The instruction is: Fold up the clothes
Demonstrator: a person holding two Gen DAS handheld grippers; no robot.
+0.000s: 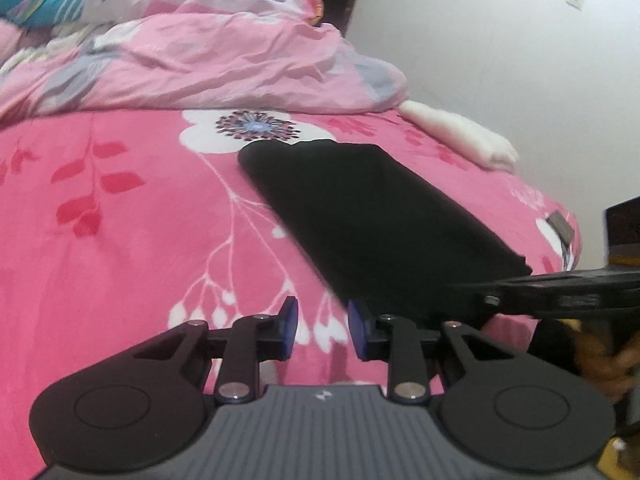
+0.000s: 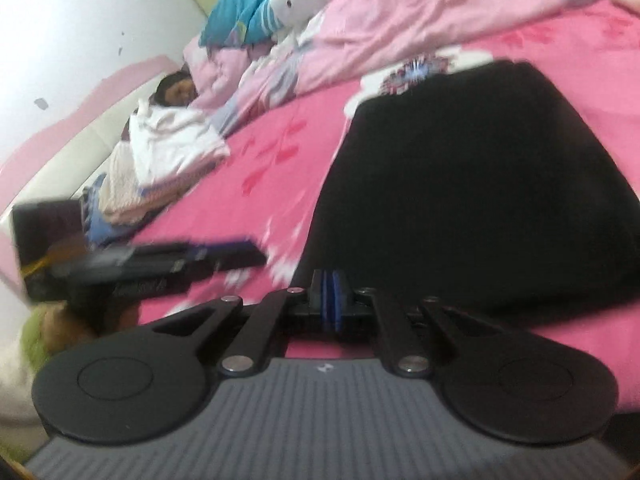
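A black folded garment [image 1: 372, 216] lies flat on the pink floral bed cover [image 1: 120, 240]. It also shows in the right wrist view [image 2: 472, 184]. My left gripper [image 1: 322, 324] is open and empty, just off the garment's near left corner. My right gripper [image 2: 330, 300] has its blue pads pressed together at the garment's near edge; no cloth shows between them. The right gripper also shows side-on in the left wrist view [image 1: 560, 292], and the left gripper shows blurred in the right wrist view [image 2: 160, 264].
A crumpled pink duvet [image 1: 200, 52] is heaped at the back of the bed. A folded white cloth [image 1: 464, 136] lies by the wall. A stack of folded clothes [image 2: 160, 160] and a doll [image 2: 176, 88] sit at the bed's left edge.
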